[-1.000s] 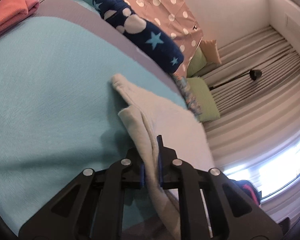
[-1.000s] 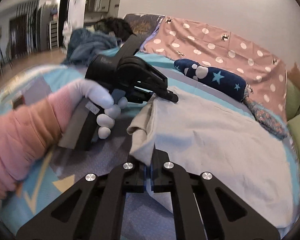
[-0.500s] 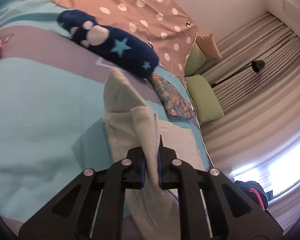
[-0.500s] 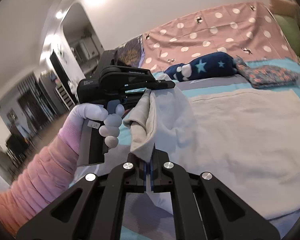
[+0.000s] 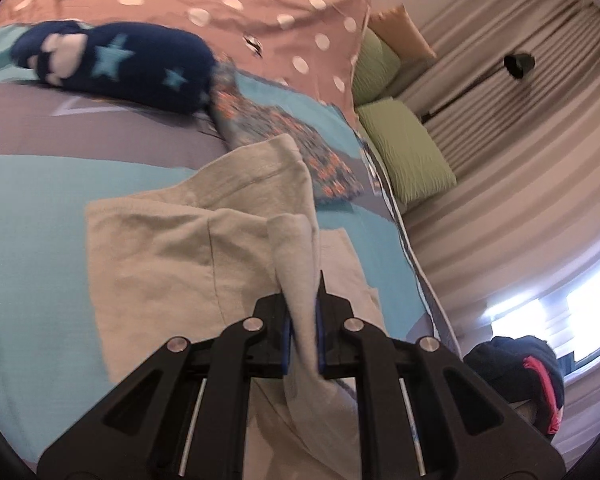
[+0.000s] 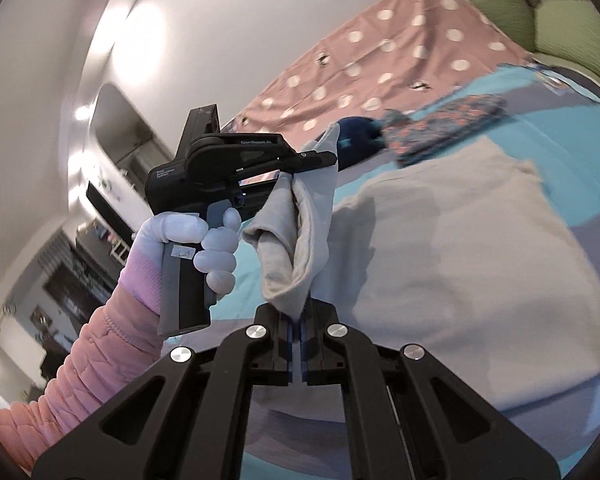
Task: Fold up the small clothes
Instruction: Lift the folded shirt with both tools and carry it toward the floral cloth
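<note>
A beige garment [image 5: 160,248] lies on the blue and grey bedspread [image 5: 28,216]. My left gripper [image 5: 302,300] is shut on one edge of it and lifts that edge over the flat part. My right gripper [image 6: 298,316] is shut on another part of the same garment [image 6: 460,264], which bunches up above its jaws. In the right wrist view the left gripper [image 6: 320,158] is held by a white-gloved hand, with cloth hanging from its tips down to my right gripper.
A navy star-patterned roll [image 5: 112,66] and a floral folded cloth [image 5: 284,136] lie beyond the garment. A pink dotted cover [image 5: 240,8] and green pillows [image 5: 404,148] are at the head. Dark clothes [image 5: 516,376] sit at the right, by curtains and a lamp.
Both grippers have lifted the held edge and carried it over the garment toward the bed's far side. The fold now hangs between them. The orange cloth has left the left view.
</note>
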`<state>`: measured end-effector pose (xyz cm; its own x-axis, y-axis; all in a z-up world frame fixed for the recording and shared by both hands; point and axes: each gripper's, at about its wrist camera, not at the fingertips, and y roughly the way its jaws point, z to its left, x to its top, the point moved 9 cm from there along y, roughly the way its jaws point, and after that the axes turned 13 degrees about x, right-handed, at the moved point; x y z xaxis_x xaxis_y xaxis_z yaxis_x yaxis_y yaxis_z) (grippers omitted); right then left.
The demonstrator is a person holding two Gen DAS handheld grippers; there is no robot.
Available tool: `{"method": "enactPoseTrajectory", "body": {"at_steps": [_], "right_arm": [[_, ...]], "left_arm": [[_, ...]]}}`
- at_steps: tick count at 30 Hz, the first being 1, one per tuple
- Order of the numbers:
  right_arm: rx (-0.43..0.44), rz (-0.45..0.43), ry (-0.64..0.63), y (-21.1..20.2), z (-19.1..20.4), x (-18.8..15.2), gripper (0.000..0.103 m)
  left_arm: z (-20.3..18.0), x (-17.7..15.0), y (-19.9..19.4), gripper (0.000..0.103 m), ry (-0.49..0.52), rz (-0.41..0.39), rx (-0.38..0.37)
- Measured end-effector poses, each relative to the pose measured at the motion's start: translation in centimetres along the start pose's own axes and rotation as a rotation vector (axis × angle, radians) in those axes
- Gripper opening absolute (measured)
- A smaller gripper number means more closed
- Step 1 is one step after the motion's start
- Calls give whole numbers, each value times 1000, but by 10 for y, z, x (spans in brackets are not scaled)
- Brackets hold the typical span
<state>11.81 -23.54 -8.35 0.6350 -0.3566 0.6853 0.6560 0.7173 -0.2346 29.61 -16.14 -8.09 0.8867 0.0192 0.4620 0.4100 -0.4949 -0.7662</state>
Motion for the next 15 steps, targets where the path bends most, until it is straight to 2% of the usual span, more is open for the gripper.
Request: {"method": "enactPoseTrajectory", "body": {"at_steps": [7, 15], "right_arm": [[-34, -59, 72, -45, -39, 2, 2], [-73, -94, 145, -80, -75, -3, 2]], "left_arm": [[-58, -9, 42, 9, 66, 52, 12], [-109, -28, 88, 9, 175, 104, 87]]}}
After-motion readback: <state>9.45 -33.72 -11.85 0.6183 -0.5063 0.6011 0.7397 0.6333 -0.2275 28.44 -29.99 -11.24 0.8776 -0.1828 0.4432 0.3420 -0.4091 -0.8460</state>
